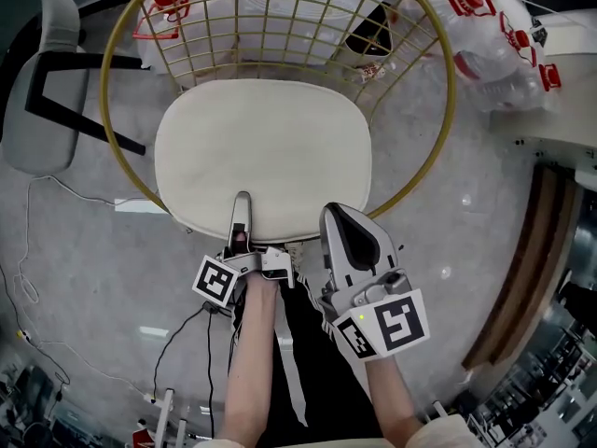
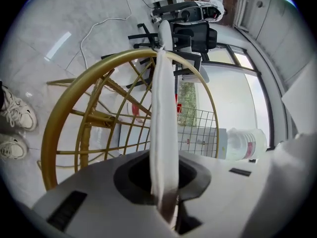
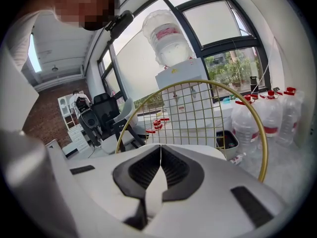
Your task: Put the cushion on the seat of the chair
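Left gripper [image 1: 241, 217]: jaws clenched on the near edge of the cushion [image 1: 266, 147]. In its own view the cream pad runs edge-on between the pads. Right gripper [image 1: 334, 217]: jaws pressed together, nothing between them, just right of the left one, at the cushion's near right edge; contact with it unclear.

Cushion spreads over the seat of the chair [image 1: 449, 91], inside the gold ring, with the wire back on the far side. Cannot tell if it rests fully on the seat.

Beyond: bottles [image 1: 499, 26] with red caps far right, grey chair [image 1: 42, 91] far left, white cable [image 1: 37, 278] across the pale floor at near left.
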`<state>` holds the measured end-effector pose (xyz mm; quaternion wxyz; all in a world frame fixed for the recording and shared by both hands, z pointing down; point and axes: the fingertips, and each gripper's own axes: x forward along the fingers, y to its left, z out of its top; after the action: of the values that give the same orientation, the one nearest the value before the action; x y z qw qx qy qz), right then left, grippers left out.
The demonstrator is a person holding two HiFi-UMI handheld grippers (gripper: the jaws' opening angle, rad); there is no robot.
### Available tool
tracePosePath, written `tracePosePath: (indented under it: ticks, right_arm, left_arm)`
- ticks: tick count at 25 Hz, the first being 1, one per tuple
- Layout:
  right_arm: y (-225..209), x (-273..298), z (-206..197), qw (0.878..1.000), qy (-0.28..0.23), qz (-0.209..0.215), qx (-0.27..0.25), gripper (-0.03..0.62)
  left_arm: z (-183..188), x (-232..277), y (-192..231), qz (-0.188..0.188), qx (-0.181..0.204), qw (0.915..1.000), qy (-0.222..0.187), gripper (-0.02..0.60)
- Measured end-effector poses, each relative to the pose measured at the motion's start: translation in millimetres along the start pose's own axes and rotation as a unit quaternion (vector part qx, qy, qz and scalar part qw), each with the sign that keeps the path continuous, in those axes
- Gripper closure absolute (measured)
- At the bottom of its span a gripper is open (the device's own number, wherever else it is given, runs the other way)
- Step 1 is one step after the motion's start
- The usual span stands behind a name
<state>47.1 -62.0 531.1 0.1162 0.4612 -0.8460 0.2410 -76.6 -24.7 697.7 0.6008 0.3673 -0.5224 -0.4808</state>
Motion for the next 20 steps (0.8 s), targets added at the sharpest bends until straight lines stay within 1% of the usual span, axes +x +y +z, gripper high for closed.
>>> tracePosePath:
  ticks: [4,7,10,14,15,18,20]
  right_arm:
    - [-1,0,-3,1.000,0.004,0.002,-0.004,0.577]
    - [1,-1,-9,1.000,0.009,0.007,-0.002,0.577]
    - [2,-4,-12,1.000,0.011,0.010,-0.003,0.577]
    - [0,-8,-13,1.000,0.011,0.009,0.001,0.577]
    - [0,-9,-13,1.000,0.011,0.009,0.002,0.577]
    - [2,-12,-13,1.000,0.011,0.010,0.000,0.577]
    - [3,-15,-12,1.000,0.009,0.012,0.000,0.577]
  left_arm:
    - [2,5,14,0.017,0.006,0.9998,-0.002,0.529]
    - [4,7,20,0.023,0.012,0.9997,-0.002,0.529]
    - [6,9,30,0.037,0.026,0.9990,-0.002,0.521]
    - [6,8,33,0.054,0.037,0.9978,-0.005,0.509]
    - [6,7,33,0.058,0.042,0.9974,-0.004,0.503]
    - [11,3,39,0.080,0.075,0.9940,0.003,0.480]
    - [11,0,38,0.090,0.087,0.9921,0.007,0.457]
